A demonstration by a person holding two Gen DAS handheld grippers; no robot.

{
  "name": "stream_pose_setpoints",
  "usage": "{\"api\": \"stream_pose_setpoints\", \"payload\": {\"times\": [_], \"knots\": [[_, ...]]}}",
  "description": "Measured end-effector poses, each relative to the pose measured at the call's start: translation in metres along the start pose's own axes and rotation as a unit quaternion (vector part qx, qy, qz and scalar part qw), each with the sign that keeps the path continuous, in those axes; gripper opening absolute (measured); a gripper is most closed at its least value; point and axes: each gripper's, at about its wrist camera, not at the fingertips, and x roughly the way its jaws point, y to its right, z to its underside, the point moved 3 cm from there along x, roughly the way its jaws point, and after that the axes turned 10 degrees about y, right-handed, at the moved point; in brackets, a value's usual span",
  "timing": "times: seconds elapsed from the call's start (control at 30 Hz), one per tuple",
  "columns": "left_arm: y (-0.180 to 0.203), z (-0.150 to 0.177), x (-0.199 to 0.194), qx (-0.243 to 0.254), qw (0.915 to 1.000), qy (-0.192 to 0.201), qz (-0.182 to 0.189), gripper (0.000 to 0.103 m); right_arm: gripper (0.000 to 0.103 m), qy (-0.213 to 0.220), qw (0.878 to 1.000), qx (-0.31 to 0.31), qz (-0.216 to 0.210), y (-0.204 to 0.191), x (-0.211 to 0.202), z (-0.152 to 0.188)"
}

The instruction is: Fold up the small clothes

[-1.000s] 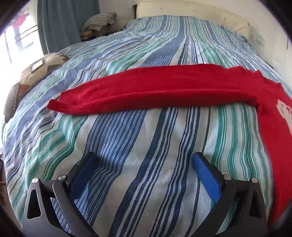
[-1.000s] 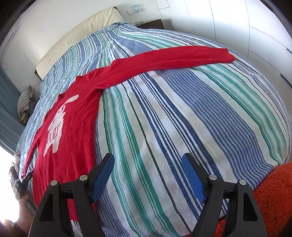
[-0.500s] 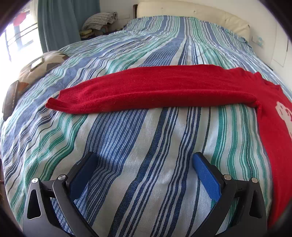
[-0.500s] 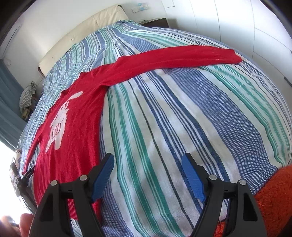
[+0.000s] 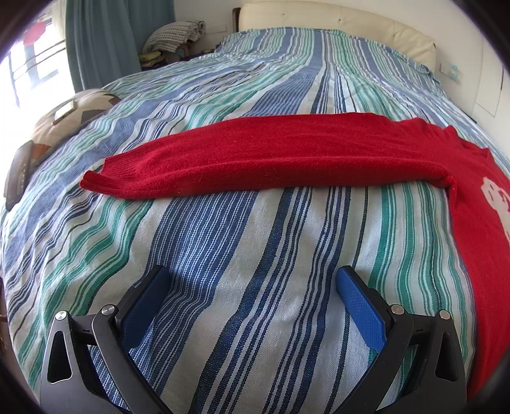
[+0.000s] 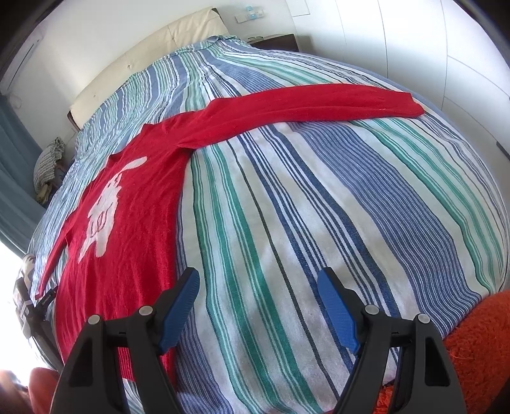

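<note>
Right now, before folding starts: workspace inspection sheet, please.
Surface: bed with striped cover, mostly smooth.
Job's things: red sweater lying flat, white motif up, both sleeves spread out sideways; left sleeve cuff, right sleeve cuff.
Clutter: patterned cushion and dark flat device at the bed edge; orange fuzzy fabric.
Grippers: left gripper open, empty; right gripper open, empty.
Cables: nothing seen.
Surroundings: cream headboard, blue curtain, white wardrobe doors.
</note>
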Motion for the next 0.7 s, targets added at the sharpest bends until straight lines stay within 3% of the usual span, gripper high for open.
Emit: {"api": "stream_pose_setpoints", "payload": {"times": [0.7], "knots": [[-0.0004,-0.0001,0.0000,0.000,1.0000,0.000,0.000,0.103,0.076,-0.002,1.000,0.001,-0.001,0.0005,0.0004,0.0000]]}}
